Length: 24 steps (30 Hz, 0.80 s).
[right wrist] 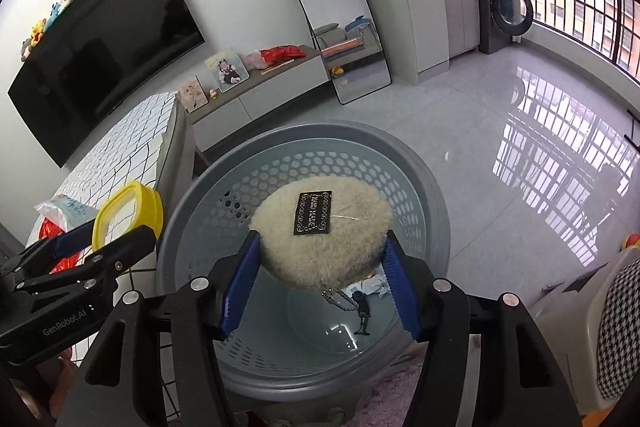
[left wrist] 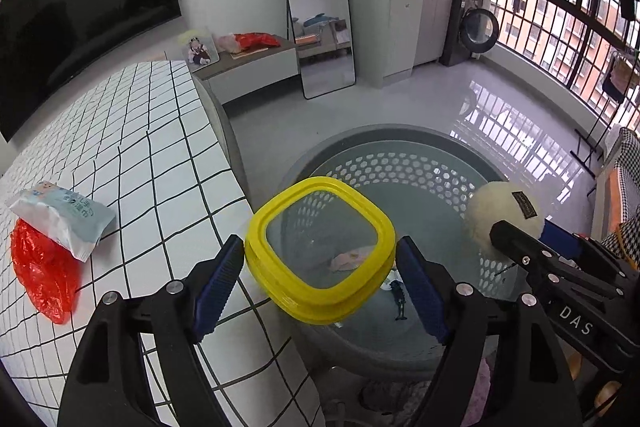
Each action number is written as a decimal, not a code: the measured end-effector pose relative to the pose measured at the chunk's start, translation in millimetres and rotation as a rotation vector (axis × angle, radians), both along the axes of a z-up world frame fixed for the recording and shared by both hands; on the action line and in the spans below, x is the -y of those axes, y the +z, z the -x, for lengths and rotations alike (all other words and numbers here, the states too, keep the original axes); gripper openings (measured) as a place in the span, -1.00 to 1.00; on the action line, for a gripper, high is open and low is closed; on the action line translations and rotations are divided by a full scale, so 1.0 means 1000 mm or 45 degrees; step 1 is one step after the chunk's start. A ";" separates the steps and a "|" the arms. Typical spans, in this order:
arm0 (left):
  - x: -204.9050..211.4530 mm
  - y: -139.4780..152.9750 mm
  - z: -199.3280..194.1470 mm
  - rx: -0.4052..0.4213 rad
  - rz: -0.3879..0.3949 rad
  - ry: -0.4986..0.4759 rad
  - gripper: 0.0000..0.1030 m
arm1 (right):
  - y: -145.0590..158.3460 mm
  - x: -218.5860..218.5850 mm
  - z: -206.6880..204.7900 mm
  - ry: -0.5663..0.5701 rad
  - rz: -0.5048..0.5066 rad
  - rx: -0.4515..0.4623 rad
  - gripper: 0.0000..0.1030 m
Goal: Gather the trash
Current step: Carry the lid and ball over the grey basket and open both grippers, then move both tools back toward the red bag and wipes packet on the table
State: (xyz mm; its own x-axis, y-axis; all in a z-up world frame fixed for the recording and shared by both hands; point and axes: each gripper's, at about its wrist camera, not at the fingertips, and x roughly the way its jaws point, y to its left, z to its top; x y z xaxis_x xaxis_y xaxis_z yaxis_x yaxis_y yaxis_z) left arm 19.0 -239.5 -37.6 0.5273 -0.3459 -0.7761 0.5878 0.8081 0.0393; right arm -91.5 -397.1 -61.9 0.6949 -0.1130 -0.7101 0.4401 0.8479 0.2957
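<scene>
A yellow plastic lid (left wrist: 320, 253) with a clear square window sits clamped in the left gripper (left wrist: 320, 263) at frame centre, above a round grey perforated basket (left wrist: 400, 167). The right gripper (right wrist: 322, 259) squeezes a fluffy cream pouch (right wrist: 320, 235) with a black label. The scraps on the basket's floor are hard to make out.

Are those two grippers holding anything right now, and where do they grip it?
Left gripper pinches the yellow container lid by opposite edges; right gripper squeezes the fluffy cream pouch by its sides, over the grey basket.
</scene>
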 end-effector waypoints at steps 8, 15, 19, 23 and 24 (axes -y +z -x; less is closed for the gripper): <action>0.003 -0.006 -0.001 -0.012 -0.016 0.006 0.60 | -0.004 0.001 0.001 -0.015 -0.006 -0.001 0.37; 0.002 -0.007 0.002 -0.005 -0.022 0.004 0.60 | -0.008 0.000 0.003 -0.016 -0.019 -0.016 0.37; 0.000 -0.009 0.003 -0.007 -0.019 0.002 0.60 | -0.008 -0.001 0.005 -0.020 -0.017 -0.017 0.37; -0.001 -0.008 0.004 -0.004 -0.019 0.005 0.60 | -0.008 -0.002 0.006 -0.016 -0.019 -0.018 0.37; -0.002 -0.008 0.005 -0.003 -0.018 0.006 0.60 | -0.008 -0.003 0.007 -0.016 -0.019 -0.017 0.36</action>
State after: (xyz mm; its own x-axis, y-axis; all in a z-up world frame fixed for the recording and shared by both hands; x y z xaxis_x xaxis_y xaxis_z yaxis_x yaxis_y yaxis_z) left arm 14.5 -237.9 -45.8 0.5271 -0.3321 -0.7822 0.5841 0.8101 0.0496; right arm -98.5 -393.9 -69.5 0.6838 -0.1112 -0.7211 0.4546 0.8379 0.3020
